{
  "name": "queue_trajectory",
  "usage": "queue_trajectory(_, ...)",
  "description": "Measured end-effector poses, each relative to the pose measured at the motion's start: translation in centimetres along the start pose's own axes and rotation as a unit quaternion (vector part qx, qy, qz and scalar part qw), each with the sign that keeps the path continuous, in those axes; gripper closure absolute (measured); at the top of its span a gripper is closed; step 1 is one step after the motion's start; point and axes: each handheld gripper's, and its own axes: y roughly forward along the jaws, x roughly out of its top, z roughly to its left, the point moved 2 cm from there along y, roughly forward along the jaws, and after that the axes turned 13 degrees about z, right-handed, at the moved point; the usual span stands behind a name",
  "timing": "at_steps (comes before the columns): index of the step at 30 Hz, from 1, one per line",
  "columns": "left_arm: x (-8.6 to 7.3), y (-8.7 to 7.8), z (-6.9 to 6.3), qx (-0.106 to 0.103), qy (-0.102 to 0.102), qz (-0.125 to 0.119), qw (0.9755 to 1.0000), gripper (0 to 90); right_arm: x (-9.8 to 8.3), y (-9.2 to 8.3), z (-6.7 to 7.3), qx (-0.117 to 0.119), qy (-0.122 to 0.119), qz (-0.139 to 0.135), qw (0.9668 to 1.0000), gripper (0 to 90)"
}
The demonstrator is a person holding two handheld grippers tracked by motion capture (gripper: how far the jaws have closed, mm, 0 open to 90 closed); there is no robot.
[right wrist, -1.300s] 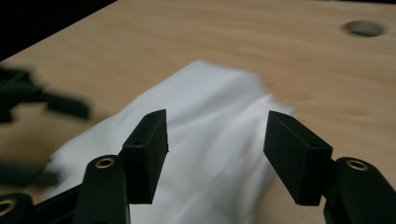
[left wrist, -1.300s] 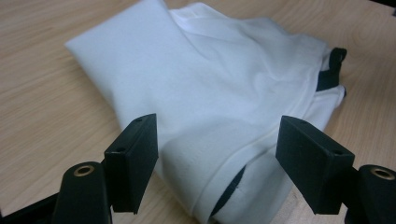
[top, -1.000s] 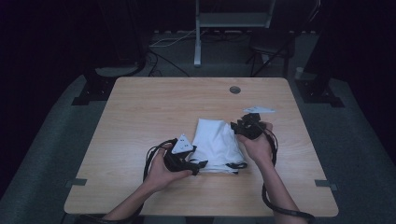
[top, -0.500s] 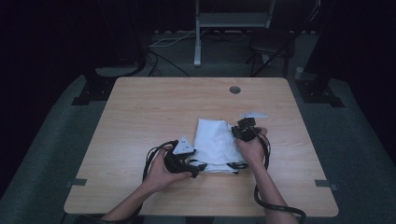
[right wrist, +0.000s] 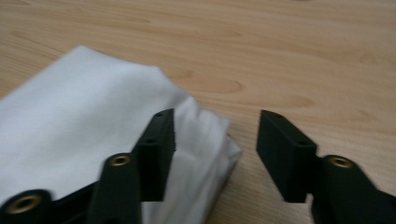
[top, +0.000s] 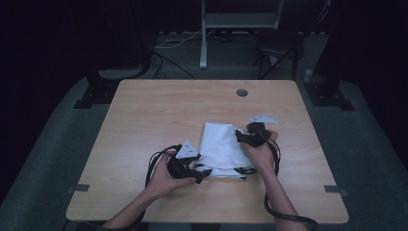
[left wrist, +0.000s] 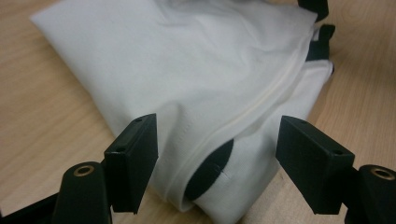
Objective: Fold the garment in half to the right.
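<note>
White folded cloth (top: 221, 149) mid-table; left gripper (left wrist: 217, 161), right gripper (right wrist: 215, 144) released at edges.

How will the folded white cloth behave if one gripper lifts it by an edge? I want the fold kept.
The folded white cloth shows soft creases and loose layered edges, so it would likely droop and unfold. It looks thin, probably light. On the smooth wooden table, a push would likely slide or bunch it.

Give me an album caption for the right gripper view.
Open right gripper beside the corner of a folded white cloth on a wooden table.
</note>
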Motion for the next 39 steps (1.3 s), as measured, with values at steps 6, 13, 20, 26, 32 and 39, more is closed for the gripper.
queue_trajectory(6, 0.2, -1.1, 0.9, 0.020, -0.025, -0.024, 0.9992, 19.5, 0.4, -0.6, 0.5, 0.023, -0.025, -0.012, 0.9993, 21.6)
queue_trajectory(13, 0.2, -2.8, 1.8, 0.032, -0.040, -0.054, 0.9972, 19.5, 0.5, -0.9, 0.8, 0.041, -0.030, -0.017, 0.9986, 19.5)
queue_trajectory(20, -0.3, -4.0, 2.6, 0.040, -0.056, -0.074, 0.9948, 19.5, 0.4, -1.4, 1.2, 0.046, -0.038, -0.022, 0.9980, 19.2)
queue_trajectory(26, -1.0, -5.0, 3.2, 0.044, -0.068, -0.093, 0.9924, 19.5, 0.2, -2.0, 1.2, 0.046, -0.039, -0.031, 0.9977, 14.7)
queue_trajectory(32, -1.9, -6.7, 4.2, 0.045, -0.097, -0.124, 0.9864, 19.5, 0.0, -3.3, 0.9, 0.055, -0.044, -0.048, 0.9964, 13.9)
queue_trajectory(39, -3.1, -8.3, 5.4, 0.057, -0.117, -0.149, 0.9802, 19.5, -0.6, -5.0, 0.2, 0.060, -0.044, -0.067, 0.9950, 13.8)
